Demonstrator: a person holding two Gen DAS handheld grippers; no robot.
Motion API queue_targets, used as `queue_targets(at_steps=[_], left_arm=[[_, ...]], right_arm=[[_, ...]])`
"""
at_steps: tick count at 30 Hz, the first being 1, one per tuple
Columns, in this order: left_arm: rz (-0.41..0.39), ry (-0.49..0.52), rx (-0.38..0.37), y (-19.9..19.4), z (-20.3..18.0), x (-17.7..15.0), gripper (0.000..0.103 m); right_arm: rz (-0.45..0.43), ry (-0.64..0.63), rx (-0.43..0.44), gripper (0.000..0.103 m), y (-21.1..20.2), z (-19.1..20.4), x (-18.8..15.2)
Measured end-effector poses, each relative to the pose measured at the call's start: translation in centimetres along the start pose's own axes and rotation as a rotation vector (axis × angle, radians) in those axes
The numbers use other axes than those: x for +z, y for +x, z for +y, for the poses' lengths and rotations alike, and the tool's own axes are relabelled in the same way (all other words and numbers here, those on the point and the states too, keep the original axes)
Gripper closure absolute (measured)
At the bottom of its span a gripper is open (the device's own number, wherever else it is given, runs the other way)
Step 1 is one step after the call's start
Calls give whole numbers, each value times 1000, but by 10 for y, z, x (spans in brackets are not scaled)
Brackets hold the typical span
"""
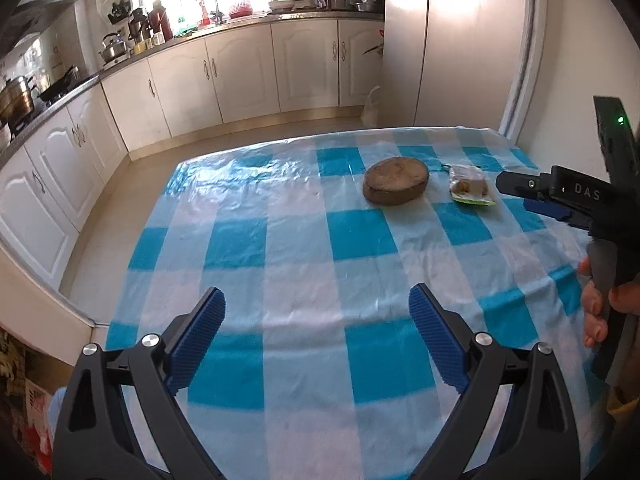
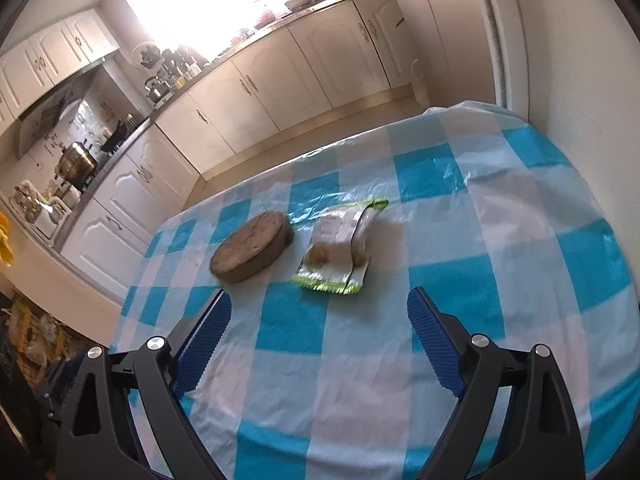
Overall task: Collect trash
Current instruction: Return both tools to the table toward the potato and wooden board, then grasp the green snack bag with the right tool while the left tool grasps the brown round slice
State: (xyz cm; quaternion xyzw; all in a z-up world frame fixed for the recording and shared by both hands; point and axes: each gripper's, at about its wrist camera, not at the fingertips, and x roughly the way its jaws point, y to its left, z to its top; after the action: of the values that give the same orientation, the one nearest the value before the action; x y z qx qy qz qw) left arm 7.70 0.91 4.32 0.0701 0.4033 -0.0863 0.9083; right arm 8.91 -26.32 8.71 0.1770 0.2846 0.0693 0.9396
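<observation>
Both claws released, nothing btwn fingers. Green-edged snack wrapper (image 2: 340,248) flat on checked tablecloth (image 2: 500,240), just ahead of right gripper (image 2: 319,312); well ahead-right of left gripper (image 1: 318,308). Round wood block (image 2: 252,252) beside wrapper.

In the right wrist view the snack wrapper (image 2: 336,254) at frame centre is smeared by motion, its print unreadable and the brown lumps on it unidentifiable. In the left wrist view the right gripper (image 1: 520,192) enters from the right edge, its body cut off, only one blue pad (image 1: 546,210) showing, lettering partly cut. The hand (image 1: 596,304) at the right edge shows only fingers. Countertop clutter at upper left is too small to name
</observation>
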Motion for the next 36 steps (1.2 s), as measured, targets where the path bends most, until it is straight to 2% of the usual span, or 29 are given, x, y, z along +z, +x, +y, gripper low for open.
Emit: queue_targets(at_steps=[7, 11, 13, 16, 23, 24, 25, 30, 31, 36], left_arm=[[1, 13, 43, 28, -7, 16, 10], [2, 28, 56, 39, -9, 23, 10], [3, 30, 59, 44, -9, 26, 10], [5, 35, 54, 50, -10, 29, 10], [12, 59, 47, 61, -15, 35, 10], [14, 61, 46, 62, -15, 35, 10], [16, 63, 44, 64, -16, 35, 10], [24, 70, 26, 69, -19, 38, 10], [23, 75, 19, 69, -20, 38, 10], [37, 113, -41, 73, -26, 42, 10]], right_arm=[[20, -42, -47, 14, 24, 4, 11], [18, -86, -106, 14, 35, 7, 17], [25, -106, -115, 25, 41, 10, 19], [40, -148, -160, 35, 51, 15, 21], [44, -188, -204, 39, 65, 18, 23], [45, -197, -210, 44, 67, 19, 23], [46, -209, -209, 55, 69, 21, 24], [54, -257, -244, 64, 73, 26, 24], [54, -258, -243, 69, 73, 26, 23], [48, -216, -204, 72, 68, 16, 23]])
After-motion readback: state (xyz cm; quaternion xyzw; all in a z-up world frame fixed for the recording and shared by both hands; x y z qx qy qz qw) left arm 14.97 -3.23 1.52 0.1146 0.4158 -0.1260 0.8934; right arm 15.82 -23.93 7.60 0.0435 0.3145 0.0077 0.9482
